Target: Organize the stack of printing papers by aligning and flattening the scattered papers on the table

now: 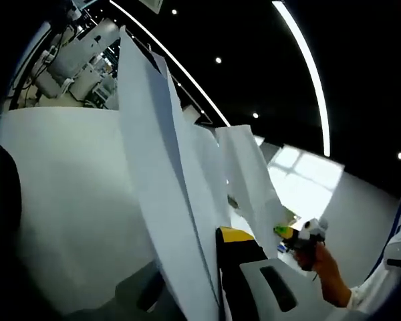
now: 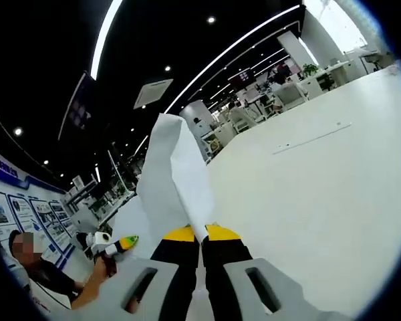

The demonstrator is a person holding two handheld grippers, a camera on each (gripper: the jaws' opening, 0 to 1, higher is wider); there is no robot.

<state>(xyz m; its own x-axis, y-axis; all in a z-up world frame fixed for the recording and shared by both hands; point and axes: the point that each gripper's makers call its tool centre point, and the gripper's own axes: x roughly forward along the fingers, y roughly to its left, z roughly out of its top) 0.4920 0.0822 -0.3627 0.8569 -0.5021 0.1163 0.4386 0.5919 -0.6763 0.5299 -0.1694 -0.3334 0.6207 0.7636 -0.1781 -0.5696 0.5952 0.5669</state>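
Note:
Several white sheets of printing paper [image 1: 162, 167] stand upright and fanned apart in the left gripper view. My left gripper [image 1: 210, 257] is shut on their lower edge; the sheets hide its left jaw tip, and the yellow tip of the right jaw shows beside them. In the right gripper view a curled white sheet [image 2: 177, 177] rises from my right gripper [image 2: 199, 235], whose two yellow-tipped jaws are shut on its bottom edge. The white table [image 2: 307, 187] spreads to the right behind that sheet, and the table [image 1: 67, 200] also lies left of the fanned sheets.
A person's hand holds another gripper with a green-yellow tip [image 1: 306, 235] at the right, white sleeve below. A seated person holds a similar device [image 2: 110, 249] at the lower left. Desks and office equipment [image 2: 281, 87] stand beyond the table's far edge.

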